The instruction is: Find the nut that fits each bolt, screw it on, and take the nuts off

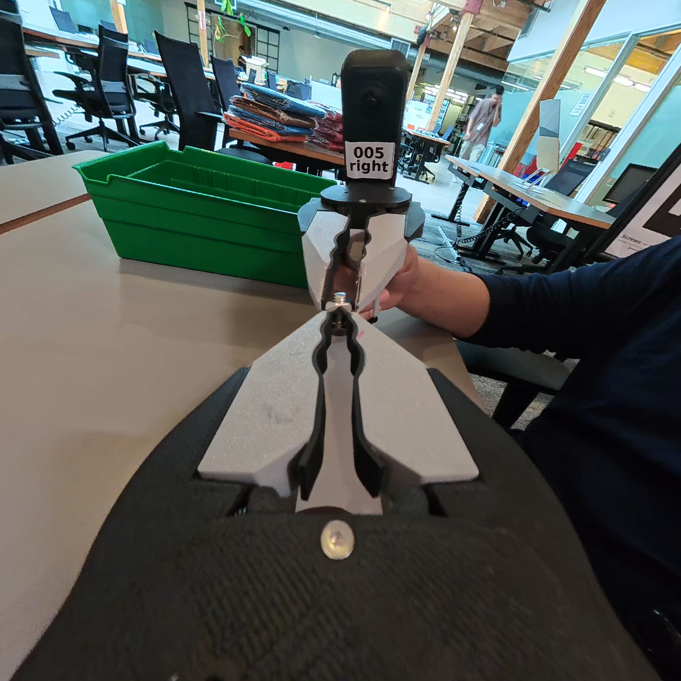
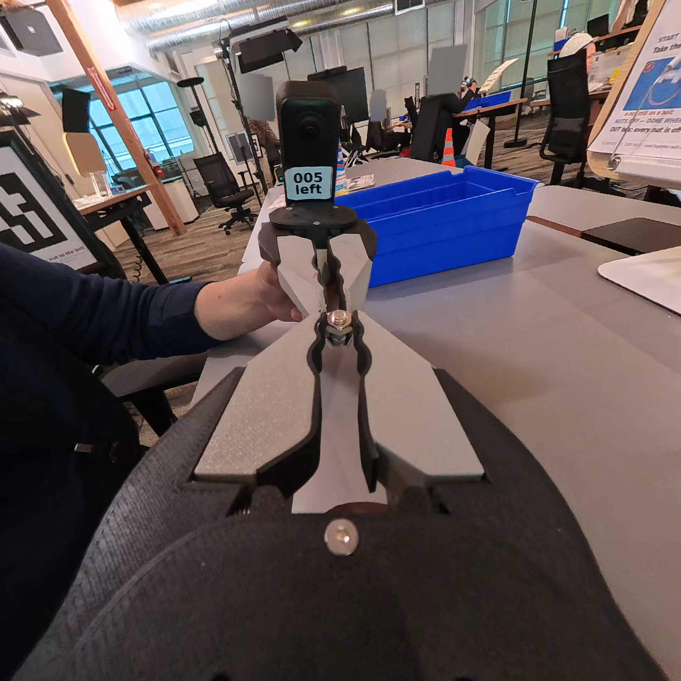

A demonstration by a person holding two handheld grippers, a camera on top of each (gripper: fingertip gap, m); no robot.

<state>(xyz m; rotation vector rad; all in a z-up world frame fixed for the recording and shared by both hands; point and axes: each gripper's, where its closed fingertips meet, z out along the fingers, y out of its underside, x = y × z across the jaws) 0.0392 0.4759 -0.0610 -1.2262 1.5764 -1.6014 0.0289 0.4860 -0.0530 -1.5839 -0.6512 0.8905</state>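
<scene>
A silver bolt with a hex nut on it is held in the air between my two grippers, which meet tip to tip over the table's near edge. In the left wrist view my left gripper [image 1: 337, 321] is shut on the bolt's dark threaded shank [image 1: 337, 327]. The nut [image 1: 339, 304] sits just beyond, between the tips of the right gripper [image 1: 341, 307], which comes from the far side. In the right wrist view my right gripper [image 2: 339, 329] is shut around the hex nut [image 2: 338, 333]. The bolt's round end [image 2: 339, 315] shows above it, and the left gripper [image 2: 333, 309] faces me.
A green bin [image 1: 191, 221] stands on the grey table [image 1: 110, 350] behind the left gripper. A blue bin [image 2: 442, 228] stands behind the right one. A white mat [image 2: 648, 280] and an instruction board [image 2: 645, 92] are at far right. A person's hands and dark sleeves hold both grippers. The tips of both grippers are at nearly the same place.
</scene>
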